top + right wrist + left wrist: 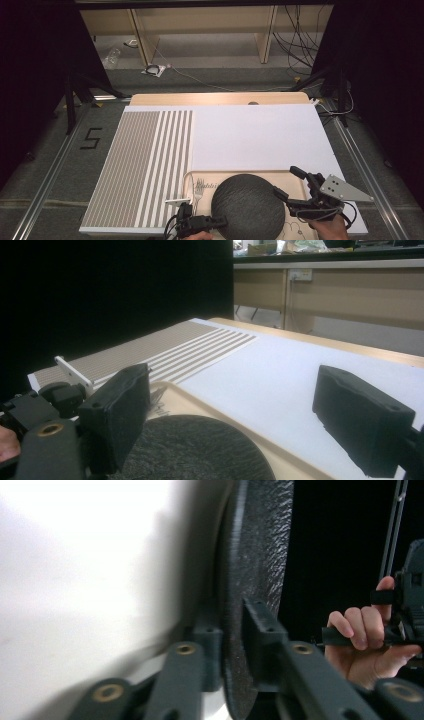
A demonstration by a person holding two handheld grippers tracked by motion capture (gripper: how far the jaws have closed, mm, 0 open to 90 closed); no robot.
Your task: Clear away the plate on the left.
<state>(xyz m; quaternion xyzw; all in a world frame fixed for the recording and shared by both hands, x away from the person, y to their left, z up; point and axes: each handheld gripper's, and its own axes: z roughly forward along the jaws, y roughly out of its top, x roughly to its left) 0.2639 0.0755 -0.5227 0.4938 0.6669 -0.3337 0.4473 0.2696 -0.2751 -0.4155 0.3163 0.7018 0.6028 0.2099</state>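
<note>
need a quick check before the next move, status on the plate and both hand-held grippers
Left hand-held gripper jaws straddle dark plate rim, gap visible. Right hand-held gripper open, off the rim. Plate on tray, fork beside it.

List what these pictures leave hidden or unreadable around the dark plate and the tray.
- Tray floor, high view: mostly hidden under the dark plate.
- Printed drawing on tray, high view: too small to read.
- Fork, high view: handle end hidden behind the left gripper.
- Left gripper view: the white surface is blurred.
</note>
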